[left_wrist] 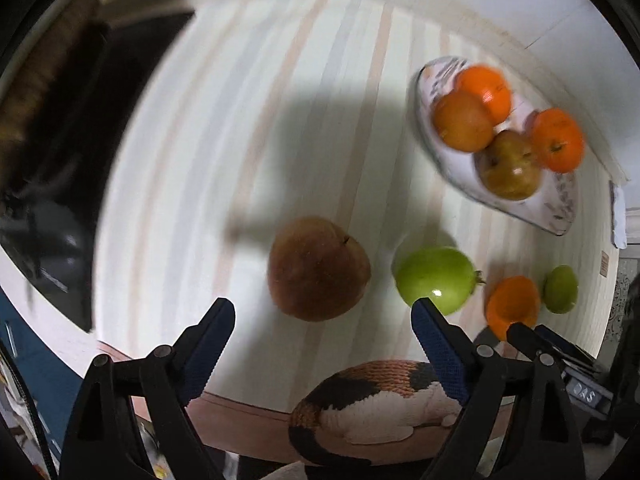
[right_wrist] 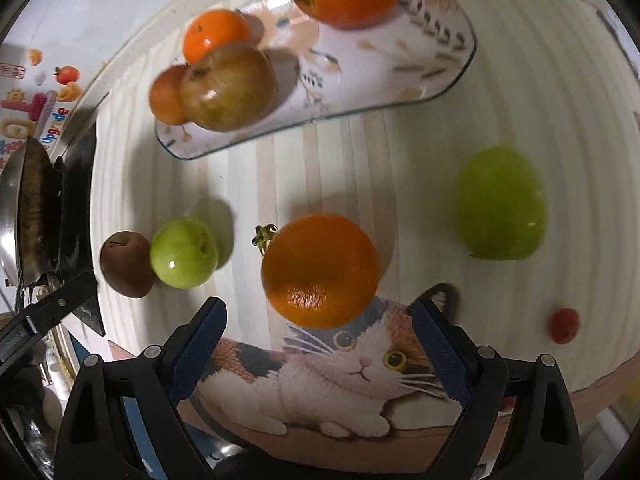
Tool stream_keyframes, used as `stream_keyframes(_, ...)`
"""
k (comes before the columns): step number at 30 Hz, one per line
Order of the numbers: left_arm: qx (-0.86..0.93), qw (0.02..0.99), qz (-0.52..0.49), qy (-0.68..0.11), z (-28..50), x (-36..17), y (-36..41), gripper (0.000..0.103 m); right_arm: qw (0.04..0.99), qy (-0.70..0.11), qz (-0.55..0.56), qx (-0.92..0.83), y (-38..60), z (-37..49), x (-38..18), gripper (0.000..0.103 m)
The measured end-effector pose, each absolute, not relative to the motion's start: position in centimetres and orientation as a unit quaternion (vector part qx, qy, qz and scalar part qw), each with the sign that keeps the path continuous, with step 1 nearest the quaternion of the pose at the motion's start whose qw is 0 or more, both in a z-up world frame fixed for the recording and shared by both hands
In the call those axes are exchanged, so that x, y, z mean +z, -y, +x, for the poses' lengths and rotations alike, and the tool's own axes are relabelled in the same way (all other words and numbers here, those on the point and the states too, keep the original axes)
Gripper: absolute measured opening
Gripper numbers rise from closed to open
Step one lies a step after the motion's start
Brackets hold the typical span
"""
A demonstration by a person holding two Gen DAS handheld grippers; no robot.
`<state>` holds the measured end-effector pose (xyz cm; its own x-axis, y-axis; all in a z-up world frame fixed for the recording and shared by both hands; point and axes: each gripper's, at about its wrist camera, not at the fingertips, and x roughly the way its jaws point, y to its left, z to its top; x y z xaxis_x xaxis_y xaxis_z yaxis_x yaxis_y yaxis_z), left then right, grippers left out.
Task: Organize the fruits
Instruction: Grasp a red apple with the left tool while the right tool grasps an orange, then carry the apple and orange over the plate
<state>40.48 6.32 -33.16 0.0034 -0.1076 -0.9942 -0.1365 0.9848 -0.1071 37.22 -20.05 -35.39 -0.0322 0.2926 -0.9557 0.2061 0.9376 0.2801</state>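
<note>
In the left wrist view my left gripper point(left_wrist: 324, 322) is open and empty, just short of a brown apple point(left_wrist: 318, 268) on the striped mat. A green apple point(left_wrist: 436, 274), an orange point(left_wrist: 514, 304) and a small green fruit point(left_wrist: 561, 289) lie to its right. A patterned plate point(left_wrist: 560, 204) at the back right holds oranges and an apple. In the right wrist view my right gripper point(right_wrist: 318, 320) is open and empty, just behind an orange point(right_wrist: 320, 270). A large green fruit point(right_wrist: 502, 204) lies to the right, a green apple point(right_wrist: 184, 253) and the brown apple point(right_wrist: 126, 264) to the left. The plate point(right_wrist: 400, 80) is beyond.
A stove with a pan point(right_wrist: 28, 208) stands at the left edge of the right wrist view. A small red fruit point(right_wrist: 564, 325) lies at the right. The mat's front edge shows a printed cat point(right_wrist: 360, 376). A white wall runs behind the plate.
</note>
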Motion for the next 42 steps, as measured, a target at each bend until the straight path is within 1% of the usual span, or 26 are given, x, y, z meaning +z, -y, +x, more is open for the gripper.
stream_keyframes(6,0.033,0.683,-0.099,-0.723,41.6,-36.5,-6.4,0.090,0.660,-0.730,0.172,0.026,19.6,37.5,-37.6,0.095)
stream_keyframes(8,0.038,0.677,-0.116,-0.726,41.9,-37.2,-6.7,0.089,0.658,-0.732,0.174,0.025,19.6,37.5,-38.0,0.091)
stream_keyframes(9,0.039,0.676,-0.120,-0.726,42.1,-37.3,-6.8,0.088,0.658,-0.732,0.175,0.023,19.7,37.4,-38.1,0.089)
stream_keyframes(11,0.039,0.678,-0.123,-0.724,42.2,-37.6,-6.9,0.075,0.656,-0.733,0.179,0.023,19.7,37.3,-38.4,0.081)
stream_keyframes(13,0.028,0.682,-0.139,-0.718,42.2,-37.5,-6.9,0.067,0.654,-0.732,0.191,0.025,19.8,37.1,-38.6,0.076)
stream_keyframes(15,0.039,0.686,-0.128,-0.715,42.1,-37.3,-6.7,0.067,0.654,-0.730,0.198,0.031,19.7,37.2,-38.6,0.069)
stream_keyframes(16,0.039,0.690,-0.125,-0.712,42.0,-37.2,-6.6,0.067,0.655,-0.729,0.196,0.033,19.6,37.5,-38.6,0.069)
stream_keyframes(19,0.039,0.695,-0.117,-0.708,41.5,-37.0,-6.1,0.067,0.663,-0.729,0.169,0.035,19.0,37.4,-38.4,0.068)
stream_keyframes(28,-0.011,0.685,-0.091,-0.723,35.9,-36.2,-2.3,0.067,0.652,-0.743,0.138,0.065,16.9,34.9,-37.7,0.068)
stream_keyframes(34,-0.023,0.678,-0.074,-0.731,33.5,-36.9,0.2,0.067,0.649,-0.749,0.111,0.077,16.4,33.4,-37.8,0.068)
stream_keyframes(42,-0.030,0.685,-0.055,-0.725,33.3,-36.7,2.5,0.067,0.654,-0.740,0.135,0.077,17.6,33.2,-37.9,0.068)
